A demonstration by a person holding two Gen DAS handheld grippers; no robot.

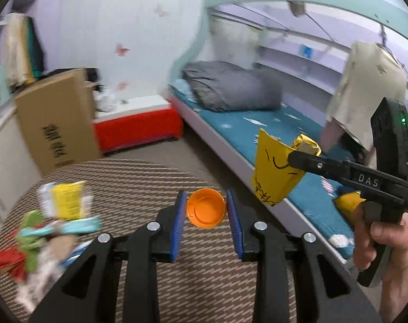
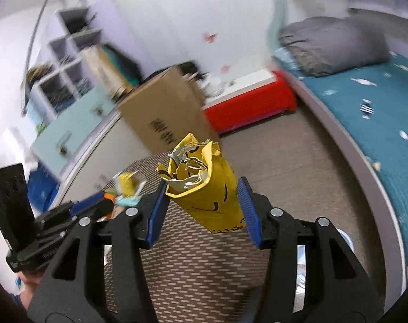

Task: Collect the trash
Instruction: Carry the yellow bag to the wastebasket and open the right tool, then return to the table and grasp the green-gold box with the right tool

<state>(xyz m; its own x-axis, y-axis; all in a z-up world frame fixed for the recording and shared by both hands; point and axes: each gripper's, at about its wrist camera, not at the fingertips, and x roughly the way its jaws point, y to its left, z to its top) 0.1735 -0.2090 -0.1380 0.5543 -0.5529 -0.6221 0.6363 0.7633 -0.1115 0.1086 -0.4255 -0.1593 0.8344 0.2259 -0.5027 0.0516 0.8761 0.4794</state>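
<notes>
My left gripper (image 1: 206, 210) is shut on an orange bottle cap (image 1: 206, 211), held above a round woven rug (image 1: 139, 185). My right gripper (image 2: 204, 204) is shut on a yellow paper bag (image 2: 204, 188) stuffed with crumpled paper, open end up. In the left wrist view the bag (image 1: 274, 172) hangs to the right of the cap, held by the right gripper (image 1: 292, 160). A pile of wrappers and packets (image 1: 50, 223) lies on the rug at the left; it also shows blurred in the right wrist view (image 2: 128, 185).
A tall cardboard box (image 1: 56, 123) leans at the rug's far side by a red-and-white chest (image 1: 136, 123). A bed with a teal sheet (image 1: 271, 134) and a grey duvet (image 1: 231, 86) runs along the right. White and teal shelves (image 2: 66, 80) stand at the left.
</notes>
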